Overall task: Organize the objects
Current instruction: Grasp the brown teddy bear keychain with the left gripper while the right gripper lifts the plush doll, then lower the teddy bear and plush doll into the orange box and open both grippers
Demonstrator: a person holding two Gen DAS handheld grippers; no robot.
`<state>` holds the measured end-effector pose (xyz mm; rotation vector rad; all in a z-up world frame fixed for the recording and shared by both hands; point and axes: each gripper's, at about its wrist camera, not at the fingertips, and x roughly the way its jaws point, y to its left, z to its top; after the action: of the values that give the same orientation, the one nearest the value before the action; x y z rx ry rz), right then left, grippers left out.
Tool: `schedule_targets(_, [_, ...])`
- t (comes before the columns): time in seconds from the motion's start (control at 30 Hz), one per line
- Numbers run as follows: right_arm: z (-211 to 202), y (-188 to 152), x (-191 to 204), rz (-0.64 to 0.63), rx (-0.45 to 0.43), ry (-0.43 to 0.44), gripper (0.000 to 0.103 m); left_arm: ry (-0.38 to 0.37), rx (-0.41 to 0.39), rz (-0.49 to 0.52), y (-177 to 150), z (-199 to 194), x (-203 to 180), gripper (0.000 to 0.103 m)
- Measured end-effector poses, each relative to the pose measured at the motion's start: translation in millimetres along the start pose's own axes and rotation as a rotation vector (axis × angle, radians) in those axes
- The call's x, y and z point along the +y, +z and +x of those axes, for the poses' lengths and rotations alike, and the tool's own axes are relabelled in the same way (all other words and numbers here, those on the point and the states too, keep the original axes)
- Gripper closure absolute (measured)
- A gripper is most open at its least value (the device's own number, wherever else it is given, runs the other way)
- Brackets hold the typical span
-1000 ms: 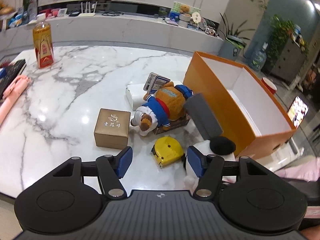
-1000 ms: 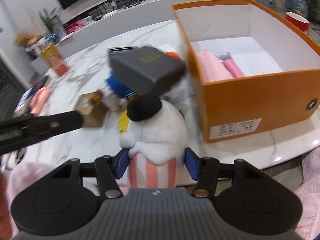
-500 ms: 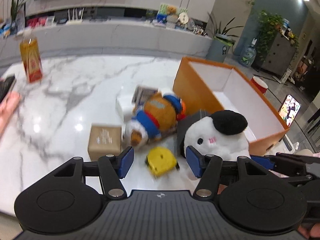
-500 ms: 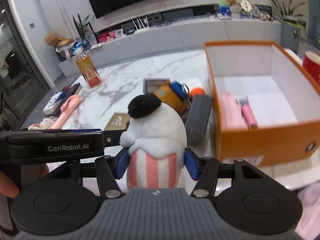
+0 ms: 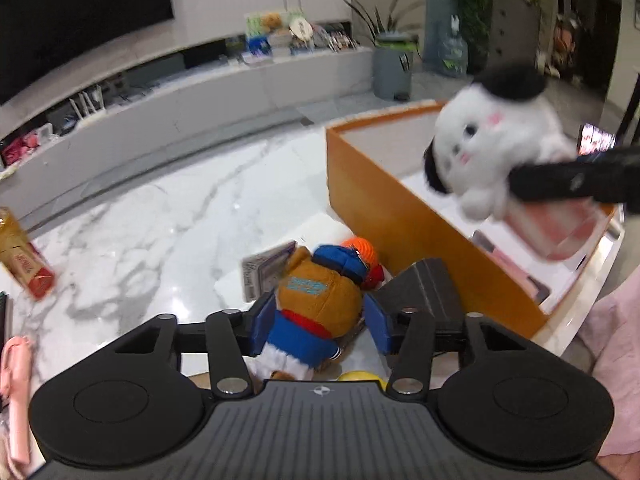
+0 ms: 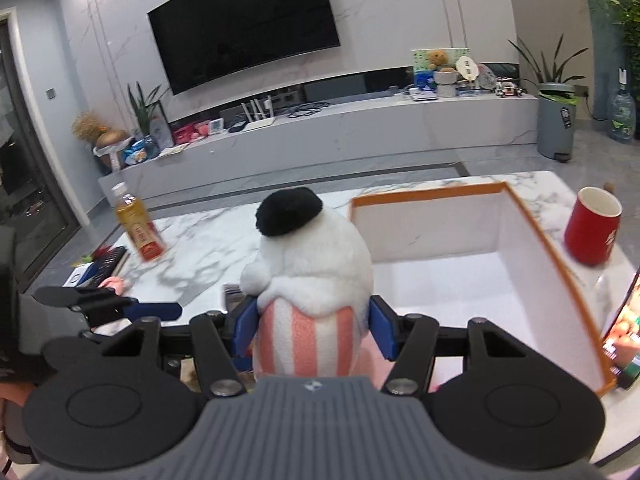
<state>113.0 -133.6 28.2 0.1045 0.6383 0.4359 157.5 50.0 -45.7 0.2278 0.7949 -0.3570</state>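
My right gripper (image 6: 314, 330) is shut on a white plush dog (image 6: 312, 264) with a black cap and pink-striped body, held in the air over the near end of the orange box (image 6: 552, 256). The left wrist view shows the dog (image 5: 492, 148) above the box (image 5: 384, 208). My left gripper (image 5: 320, 330) is open, its fingers either side of a brown plush bear (image 5: 316, 304) in blue clothes that lies on the marble table (image 5: 160, 232). A dark grey box (image 5: 424, 296) leans against the orange box.
A tea bottle (image 6: 138, 228) and a remote stand at the table's left. A red cup (image 6: 592, 232) stands right of the orange box, a phone (image 6: 624, 344) beside it. A yellow tape measure (image 5: 360, 376) and a card (image 5: 264, 276) lie near the bear. Pink items lie inside the box.
My right gripper has lifted the plush dog off the table and carried it right, over the orange box. My left gripper has moved forward to straddle the bear.
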Motion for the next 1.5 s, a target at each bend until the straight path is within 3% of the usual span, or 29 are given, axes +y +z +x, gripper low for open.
schedule_targets(0.2, [14,6,-28,0.001,0.038,-0.033,0.043,0.055,0.027,0.175,-6,36,-27,0.048])
schedule_targets(0.33, [20,4,-39,0.003,0.038,-0.042,0.042,0.142,0.058,0.298,-15,52,-47,0.048])
schedule_targets(0.4, [23,4,-41,-0.013,0.030,-0.041,0.042,0.182,0.071,0.364,-21,59,-55,0.045])
schedule_targets(0.47, [27,4,-47,0.001,0.039,-0.035,0.042,0.224,0.089,0.422,-25,66,-61,0.035])
schedule_targets(0.53, [31,3,-55,0.023,0.051,-0.038,0.042,0.261,0.103,0.472,-28,73,-66,0.033])
schedule_targets(0.67, [30,2,-70,0.057,0.054,-0.060,0.042,0.308,0.133,0.515,-26,84,-63,0.034])
schedule_targets(0.73, [28,3,-80,0.075,0.054,-0.068,0.042,0.315,0.140,0.503,-23,87,-59,0.041])
schedule_targets(0.93, [22,8,-97,0.069,0.051,-0.111,0.042,0.263,0.137,0.304,-7,78,-35,0.054])
schedule_targets(1.13, [15,17,-123,0.127,0.091,-0.049,0.042,0.190,0.030,0.041,16,25,-16,0.055])
schedule_targets(1.27, [7,23,-138,0.162,0.125,-0.021,0.042,-0.002,-0.043,-0.193,39,-23,-8,0.055])
schedule_targets(1.37, [-2,24,-147,0.192,0.135,-0.007,0.042,-0.165,-0.097,-0.302,57,-48,-13,0.055])
schedule_targets(1.5, [-14,24,-157,0.216,0.134,0.005,0.042,-0.349,-0.103,-0.402,79,-44,-30,0.055])
